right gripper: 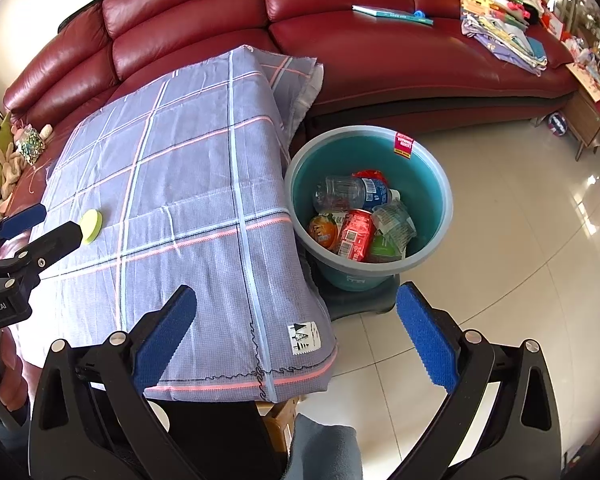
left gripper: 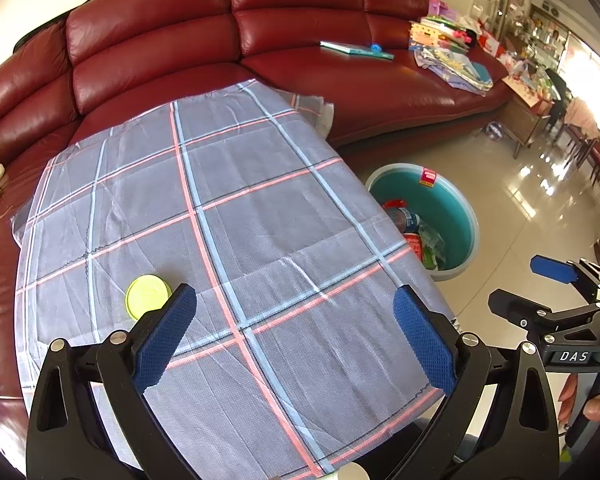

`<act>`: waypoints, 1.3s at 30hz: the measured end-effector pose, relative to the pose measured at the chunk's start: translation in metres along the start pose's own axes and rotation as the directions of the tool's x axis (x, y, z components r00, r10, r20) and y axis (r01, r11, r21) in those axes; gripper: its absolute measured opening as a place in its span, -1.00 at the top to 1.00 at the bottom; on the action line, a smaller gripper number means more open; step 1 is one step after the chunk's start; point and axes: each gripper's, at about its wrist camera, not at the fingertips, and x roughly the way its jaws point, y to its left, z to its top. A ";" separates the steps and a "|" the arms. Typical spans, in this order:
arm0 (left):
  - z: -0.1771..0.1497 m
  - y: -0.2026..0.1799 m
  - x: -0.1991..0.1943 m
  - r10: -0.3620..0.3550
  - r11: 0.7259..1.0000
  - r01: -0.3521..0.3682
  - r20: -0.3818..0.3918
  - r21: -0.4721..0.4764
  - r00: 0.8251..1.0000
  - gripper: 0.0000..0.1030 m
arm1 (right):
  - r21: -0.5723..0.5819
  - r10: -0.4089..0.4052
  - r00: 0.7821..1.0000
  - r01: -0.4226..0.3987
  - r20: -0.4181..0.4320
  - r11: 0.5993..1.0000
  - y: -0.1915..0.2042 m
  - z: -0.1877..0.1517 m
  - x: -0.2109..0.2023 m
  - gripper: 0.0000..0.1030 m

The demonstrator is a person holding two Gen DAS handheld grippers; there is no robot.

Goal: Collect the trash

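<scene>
A round yellow-green lid (left gripper: 148, 295) (right gripper: 91, 226) lies on the plaid cloth (left gripper: 236, 240) (right gripper: 188, 184) covering the table, just ahead of my left gripper's left pad. My left gripper (left gripper: 294, 340) is open above the cloth with nothing between its fingers. A teal bucket (left gripper: 466, 216) (right gripper: 432, 188) stands on the floor right of the table, holding a clear bottle (right gripper: 352, 192), a red can (right gripper: 356, 236) and wrappers. My right gripper (right gripper: 296, 344) is open over the table's near right corner, empty. Its blue fingertip (left gripper: 552, 268) shows in the left wrist view.
A dark red leather sofa (left gripper: 180, 40) (right gripper: 380, 64) curves behind the table, with a book (left gripper: 356, 49) and a pile of papers and toys (left gripper: 452, 52) on it. Plush toys (right gripper: 0, 176) sit at the left. Glossy tiled floor (right gripper: 520, 260) spreads to the right.
</scene>
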 end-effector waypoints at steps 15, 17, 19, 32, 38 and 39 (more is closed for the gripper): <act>0.002 0.003 0.003 -0.037 0.999 0.037 -0.001 -0.021 0.999 -0.92 | 0.002 -0.002 1.000 0.002 -0.001 1.000 0.001 0.004 -0.001 -0.87; 0.003 0.003 0.003 -0.024 1.000 0.024 0.001 -0.017 1.000 -0.92 | 0.001 -0.002 1.000 0.002 0.001 1.000 0.001 0.006 -0.002 -0.87; 0.003 0.003 0.003 -0.019 1.000 0.019 0.000 -0.017 1.000 -0.92 | -0.001 -0.002 1.000 0.002 0.002 1.000 0.001 0.007 -0.002 -0.87; 0.000 0.001 0.005 0.004 1.000 -0.004 0.002 -0.008 1.000 -0.92 | -0.007 -0.010 1.000 0.010 -0.006 1.000 0.003 0.009 0.001 -0.87; -0.001 0.002 0.004 0.018 1.000 -0.018 0.004 -0.005 1.000 -0.92 | -0.005 -0.012 1.000 0.012 -0.009 1.000 0.001 0.009 0.002 -0.87; -0.001 0.002 0.005 0.019 1.000 -0.019 0.002 -0.005 1.000 -0.92 | -0.006 -0.012 1.000 0.012 -0.009 1.000 0.001 0.009 0.001 -0.87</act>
